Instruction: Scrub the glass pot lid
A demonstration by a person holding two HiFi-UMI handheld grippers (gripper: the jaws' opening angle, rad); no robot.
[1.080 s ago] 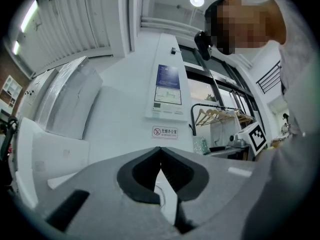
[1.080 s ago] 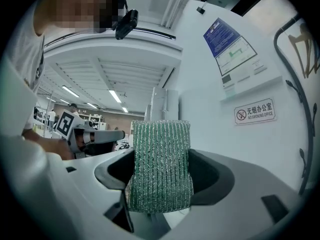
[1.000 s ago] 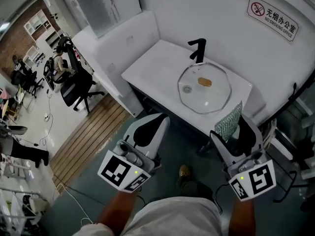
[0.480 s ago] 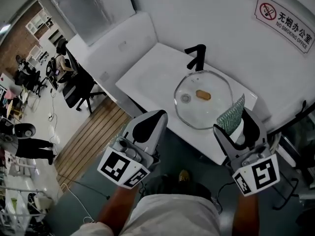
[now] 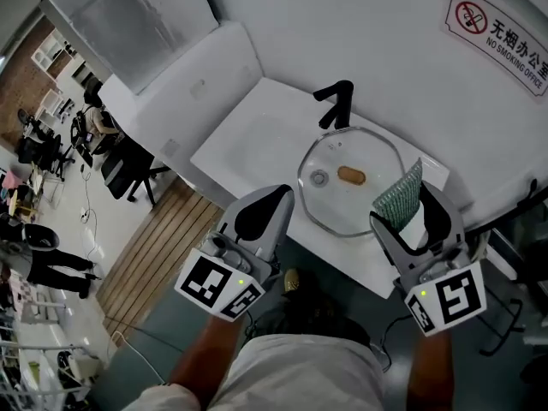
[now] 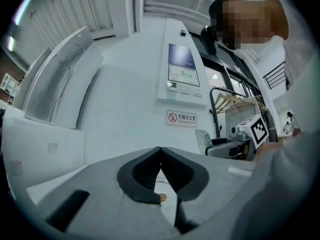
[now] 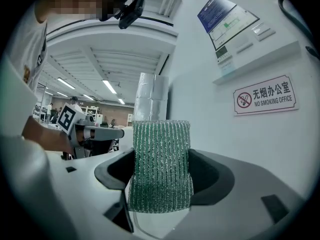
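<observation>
Glass pot lid [image 5: 342,205] lies flat on the white bench [image 5: 248,135] ahead of you, just in front of the black tap [image 5: 336,101], with its brown knob [image 5: 351,175] at the centre and a small round metal fitting [image 5: 318,177] beside the knob. Neither of your claws touches it.

Far to your left, the head view takes in an office floor with black chairs [image 5: 124,157] and a strip of wooden boards [image 5: 163,247], well away from the bench.

Your left claw [image 5: 276,197] is held up short of the bench's near edge, to the left of the lid. In the left gripper view this claw [image 6: 160,150] is pressed together, its tips meeting with nothing between them. Through the small gap lower down you can just see a brown spot, too small to name with certainty.

Your right claw [image 5: 407,212] is level with the lid's right rim and pinches a green scouring pad [image 5: 399,195], which stands upright above the claw's tips. In the right gripper view the claw [image 7: 161,170] presses on both sides of the pad [image 7: 161,159], and the pad's ribbed mesh rises well above the jaws.

On the white wall to your right, above the bench, hangs a no-smoking sign [image 5: 499,31].
</observation>
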